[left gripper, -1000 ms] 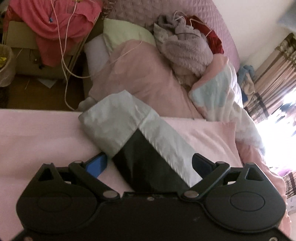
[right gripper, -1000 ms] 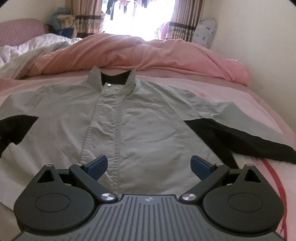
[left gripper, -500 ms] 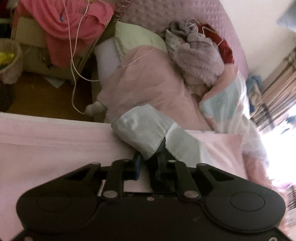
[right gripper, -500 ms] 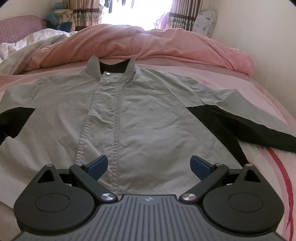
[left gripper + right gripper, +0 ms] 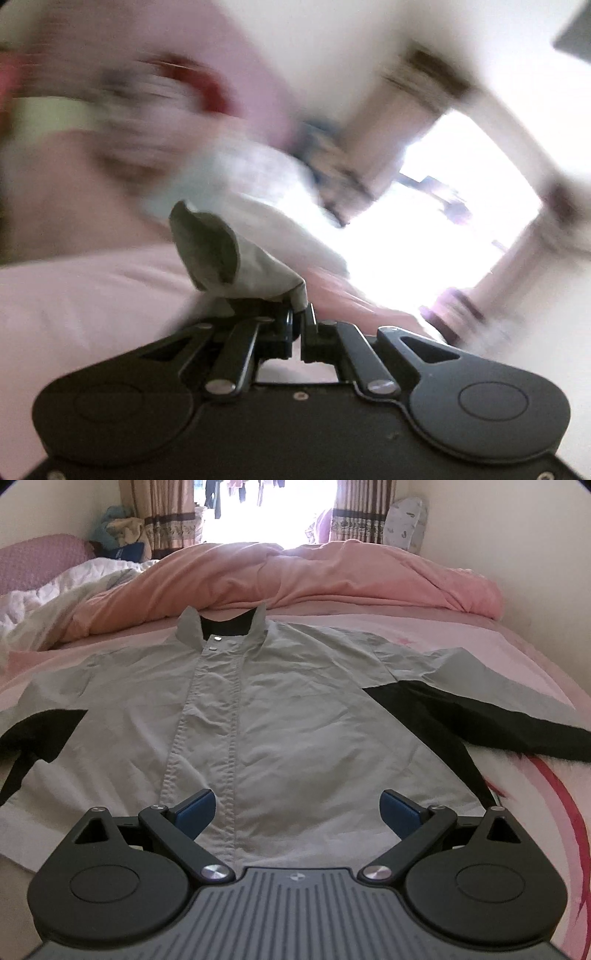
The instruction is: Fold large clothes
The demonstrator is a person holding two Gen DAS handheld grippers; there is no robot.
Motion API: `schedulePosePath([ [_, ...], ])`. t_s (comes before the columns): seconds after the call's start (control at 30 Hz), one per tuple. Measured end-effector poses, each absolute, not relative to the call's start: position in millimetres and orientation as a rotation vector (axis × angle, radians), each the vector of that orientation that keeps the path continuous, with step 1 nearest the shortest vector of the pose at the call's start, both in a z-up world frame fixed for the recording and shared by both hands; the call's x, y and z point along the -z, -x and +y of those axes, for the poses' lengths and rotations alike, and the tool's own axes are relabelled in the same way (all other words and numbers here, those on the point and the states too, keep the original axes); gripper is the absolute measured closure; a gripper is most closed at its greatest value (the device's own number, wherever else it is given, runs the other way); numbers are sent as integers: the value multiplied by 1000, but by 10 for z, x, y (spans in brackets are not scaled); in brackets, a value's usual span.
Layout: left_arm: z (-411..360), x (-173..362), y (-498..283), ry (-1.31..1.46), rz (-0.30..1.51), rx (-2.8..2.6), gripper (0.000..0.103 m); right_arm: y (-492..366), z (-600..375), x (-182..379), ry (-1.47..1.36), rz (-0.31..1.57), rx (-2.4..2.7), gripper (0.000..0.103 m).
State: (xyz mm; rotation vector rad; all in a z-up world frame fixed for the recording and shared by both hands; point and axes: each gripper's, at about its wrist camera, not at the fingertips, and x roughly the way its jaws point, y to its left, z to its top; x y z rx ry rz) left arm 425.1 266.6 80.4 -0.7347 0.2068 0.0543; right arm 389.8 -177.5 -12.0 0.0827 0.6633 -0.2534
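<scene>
A grey jacket with black sleeve panels lies flat, front up, on the pink bed sheet, collar toward the window. Its right sleeve stretches out to the side. My right gripper is open and empty, hovering over the jacket's lower hem. In the left wrist view my left gripper is shut on the grey cuff of the left sleeve, lifted off the bed. That view is heavily motion-blurred.
A pink duvet is heaped behind the collar, with a white quilt at the left. A wall runs along the bed's right side. Curtains and a bright window are at the back.
My left gripper closed on the sleeve cuff, lifted it and is swinging fast toward the window side. My right gripper stayed open and drifted slightly forward over the hem.
</scene>
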Motion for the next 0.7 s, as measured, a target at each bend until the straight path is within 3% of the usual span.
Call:
schedulePosePath([
  [0.2, 818, -949, -4865, 634, 334, 416, 102, -3747, -2023, 67, -117, 646, 310, 0],
  [0.27, 227, -780, -5047, 596, 421, 520, 94, -3703, -2121, 47, -131, 636, 321, 0],
  [0.33, -130, -601, -5163, 582, 522, 565, 69, -3668, -2216, 28, -155, 620, 292, 0],
  [0.37, -191, -550, -5164, 579, 532, 563, 67, -3661, -2268, 22, -179, 603, 256, 0],
  [0.43, -132, -526, -5117, 541, 518, 526, 61, -3701, -2389, 39, -257, 580, 168, 10],
  [0.6, 590, -604, -4843, 364, 438, 269, 46, -4256, -2619, 320, -514, 672, -38, 21],
  [0.7, 1005, -520, -4663, 239, 430, 102, 44, -4634, -2641, 573, -659, 730, -100, 25],
])
